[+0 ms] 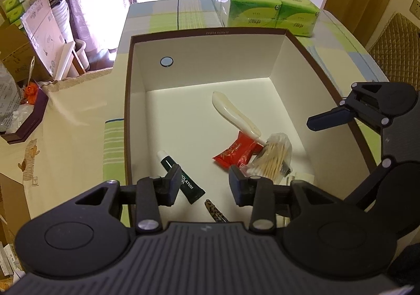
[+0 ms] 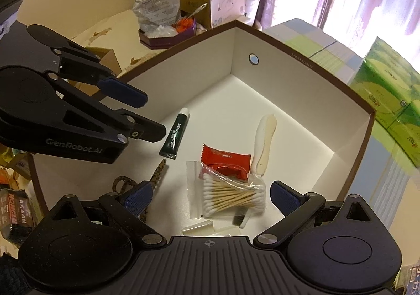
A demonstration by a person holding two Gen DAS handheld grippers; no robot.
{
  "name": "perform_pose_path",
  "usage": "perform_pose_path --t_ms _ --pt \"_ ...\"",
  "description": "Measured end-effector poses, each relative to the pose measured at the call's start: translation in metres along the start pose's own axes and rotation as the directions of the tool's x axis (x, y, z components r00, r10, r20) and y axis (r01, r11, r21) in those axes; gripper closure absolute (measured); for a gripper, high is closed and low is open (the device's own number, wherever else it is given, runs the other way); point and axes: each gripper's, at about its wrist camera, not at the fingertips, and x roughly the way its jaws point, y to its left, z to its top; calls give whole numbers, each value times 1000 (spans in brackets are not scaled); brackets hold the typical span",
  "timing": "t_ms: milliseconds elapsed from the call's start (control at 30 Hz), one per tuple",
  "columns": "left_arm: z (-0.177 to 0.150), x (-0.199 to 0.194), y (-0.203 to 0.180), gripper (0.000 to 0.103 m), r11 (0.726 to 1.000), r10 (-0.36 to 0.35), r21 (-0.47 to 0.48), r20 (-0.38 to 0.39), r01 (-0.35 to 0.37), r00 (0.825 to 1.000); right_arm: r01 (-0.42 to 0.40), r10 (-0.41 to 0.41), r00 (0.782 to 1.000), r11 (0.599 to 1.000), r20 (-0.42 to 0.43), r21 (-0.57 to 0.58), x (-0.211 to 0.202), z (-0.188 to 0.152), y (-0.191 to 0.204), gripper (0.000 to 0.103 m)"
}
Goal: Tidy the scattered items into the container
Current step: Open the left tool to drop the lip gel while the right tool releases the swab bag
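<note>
The box is my landmark: an open cardboard container with a thin brown rim and smooth white walls, a small round hole in its far wall. Its far half is bare white floor, with free room above it; the things all lie in the near half.

My left gripper hangs over the near-left part of the box, tilted steeply down. Its jaws stand partly apart and grip nothing; the dark green tube lies on the box floor under the left pad, its white cap toward the far wall. My right gripper hovers over the near-right part, tilted down as well, with its ribbed blue pads wide apart and empty above the bag of cotton swabs, a clear crinkled plastic bag of wooden sticks with white tips.

Just beyond the bag, toward the box's middle, lies a glossy red sachet, and a smooth cream plastic spoon slants from the bag's far corner toward the far wall. A leopard-patterned clip rests against the near wall between the tube and the bag. Behind the box's far wall stands a pack of green tissue packets on a checked cloth.
</note>
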Motion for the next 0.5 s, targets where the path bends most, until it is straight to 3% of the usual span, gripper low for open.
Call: perform_pose_path --t_ms 333,500 --pt "-11 -34 -10 59 999 39 -12 47 -38 998 16 -16 998 1000 58 -7 -30 -14 4 2" --pt "-20 -55 -19 41 997 72 -25 66 -70 995 11 -11 996 1000 92 -1 -51 -24 5 2"
